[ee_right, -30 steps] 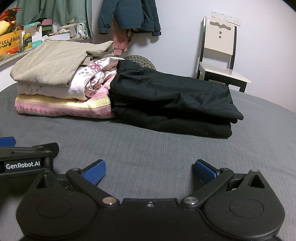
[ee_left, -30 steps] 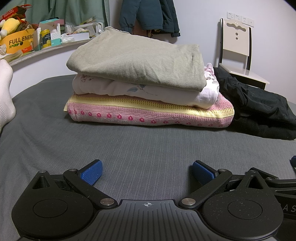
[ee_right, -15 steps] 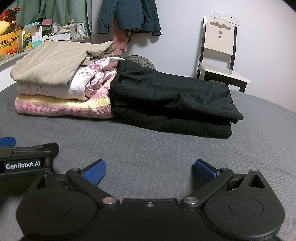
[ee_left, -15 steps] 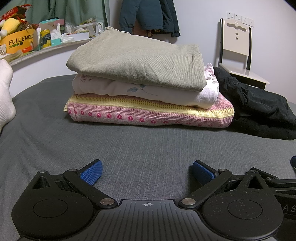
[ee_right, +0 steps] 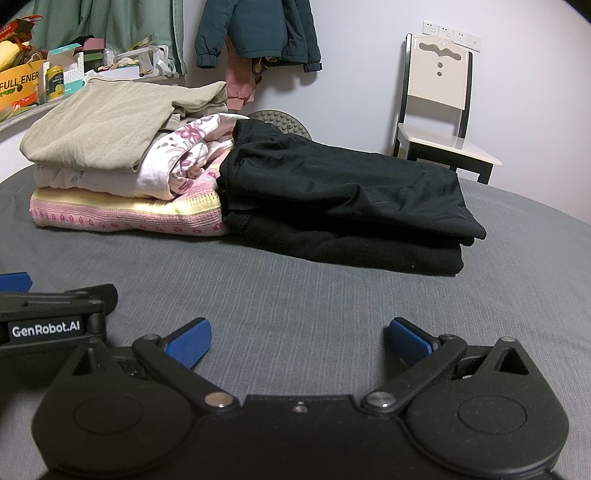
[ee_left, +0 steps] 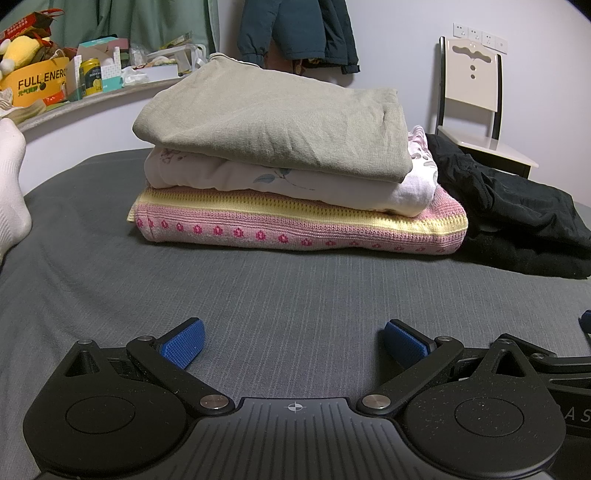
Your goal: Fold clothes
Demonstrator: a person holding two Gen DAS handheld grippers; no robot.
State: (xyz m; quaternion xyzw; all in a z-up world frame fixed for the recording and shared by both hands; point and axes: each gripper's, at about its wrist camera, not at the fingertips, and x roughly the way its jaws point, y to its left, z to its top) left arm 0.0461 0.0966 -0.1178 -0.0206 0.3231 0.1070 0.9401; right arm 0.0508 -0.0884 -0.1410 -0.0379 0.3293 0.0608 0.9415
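Both claws, left claw and right claw, gape wide and empty over the grey bed. Beyond lie folded clothes beside black garments; farther, a chair against the wall.

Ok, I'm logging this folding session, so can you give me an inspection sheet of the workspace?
Surface: grey bedsheet, bare in front of both grippers.
Job's things: beige top on floral garment on pink knit; black clothes folded alongside, touching.
Clutter: yellow box, can on ledge; white sock at left.
Grippers: left gripper and right gripper open, empty.
Cables: nothing seen.
Surroundings: chair, hanging jacket, wall sockets.
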